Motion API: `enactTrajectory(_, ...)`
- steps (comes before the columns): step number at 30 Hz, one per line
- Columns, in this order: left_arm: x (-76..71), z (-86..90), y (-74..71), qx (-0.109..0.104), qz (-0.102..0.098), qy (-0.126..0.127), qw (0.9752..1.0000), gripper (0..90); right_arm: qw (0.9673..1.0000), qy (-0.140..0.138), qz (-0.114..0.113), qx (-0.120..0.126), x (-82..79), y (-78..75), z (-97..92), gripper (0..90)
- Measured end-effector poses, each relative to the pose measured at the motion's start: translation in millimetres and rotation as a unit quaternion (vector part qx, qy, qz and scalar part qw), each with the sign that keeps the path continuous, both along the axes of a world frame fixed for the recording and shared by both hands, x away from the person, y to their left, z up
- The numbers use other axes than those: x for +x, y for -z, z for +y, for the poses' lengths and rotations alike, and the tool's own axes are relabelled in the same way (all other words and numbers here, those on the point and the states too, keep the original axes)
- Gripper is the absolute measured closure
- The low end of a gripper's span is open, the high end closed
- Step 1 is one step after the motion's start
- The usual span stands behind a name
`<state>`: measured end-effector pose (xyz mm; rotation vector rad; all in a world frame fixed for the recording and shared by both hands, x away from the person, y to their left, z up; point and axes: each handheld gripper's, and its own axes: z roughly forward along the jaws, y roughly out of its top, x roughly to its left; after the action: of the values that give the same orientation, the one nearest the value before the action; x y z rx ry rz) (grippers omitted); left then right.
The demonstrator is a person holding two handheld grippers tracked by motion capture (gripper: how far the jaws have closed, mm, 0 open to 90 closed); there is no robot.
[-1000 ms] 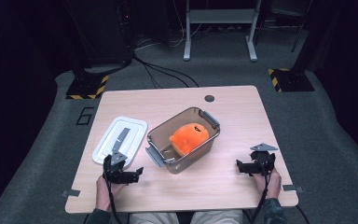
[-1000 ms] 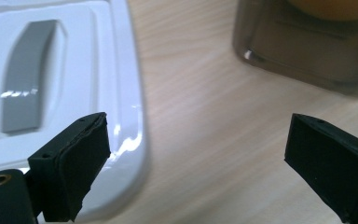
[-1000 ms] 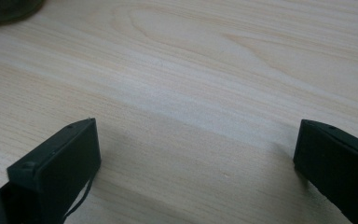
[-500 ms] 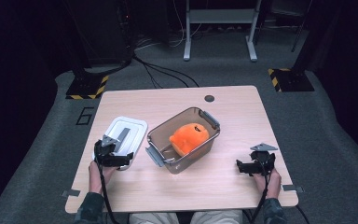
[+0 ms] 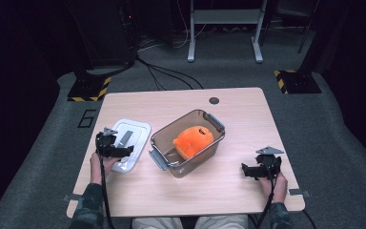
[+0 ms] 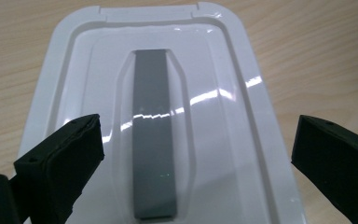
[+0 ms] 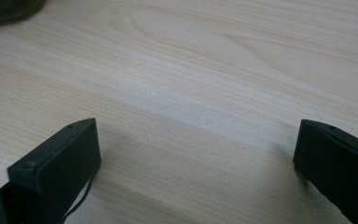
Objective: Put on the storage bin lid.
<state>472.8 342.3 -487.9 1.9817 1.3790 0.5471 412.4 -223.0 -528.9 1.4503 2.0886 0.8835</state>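
Since the left gripper [image 6: 193, 154] hangs wide open and empty right over the white lid [image 6: 98, 84], that hand's nearer. Its grey handle strip [image 6: 154, 135] runs straight ahead between the jaws, so they'd close across it.

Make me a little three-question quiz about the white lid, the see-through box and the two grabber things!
1. True or false: the orange plush toy lies inside the clear box.
2. Which gripper hangs over the white lid? A) left gripper B) right gripper
3. Fill in: the strip down the middle of the lid is coloured ____.

Key
1. True. The box stands open, without its lid.
2. A. The left gripper's jaws stand wide apart over the lid; the right gripper, also open, is over the bare table.
3. Grey: the grey strip.
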Motion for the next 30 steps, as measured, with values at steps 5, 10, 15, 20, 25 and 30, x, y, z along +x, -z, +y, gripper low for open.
enactTrajectory(5, 12.6, 3.2, 11.6, 0.002, 0.011, 0.002, 0.9999, 12.4, 1.0000, 0.000, 0.000, 0.000, 0.0, 0.0, 0.0, 0.0)
enactTrajectory(10, 17.2, 4.5, 18.5, 0.005, 0.027, 0.000, 0.9996, 27.9, 1.0000, 0.000, 0.000, 0.000, 0.1, 0.0, 0.0, 0.0)
enactTrajectory(15, 19.3, 8.4, 19.7, -0.009, 0.016, -0.001, 0.9998, 37.4, 1.0000, 0.000, 0.001, 0.001, 0.1, 0.0, 0.0, 0.0)
enactTrajectory(20, 23.2, 12.9, 17.8, -0.016, 0.022, -0.004, 0.9996, 46.2, 1.0000, 0.000, 0.001, 0.001, 0.1, 0.0, -0.1, 0.0)
enactTrajectory(25, 25.7, 14.2, 17.8, 0.001, 0.019, -0.010, 0.9998, 55.9, 1.0000, 0.000, 0.000, 0.001, 0.1, 0.0, 0.0, 0.0)
enactTrajectory(30, 24.9, 15.4, 18.8, 0.003, 0.013, -0.005, 0.9999, 60.6, 1.0000, -0.001, 0.000, 0.001, 0.1, 0.0, 0.0, 0.0)
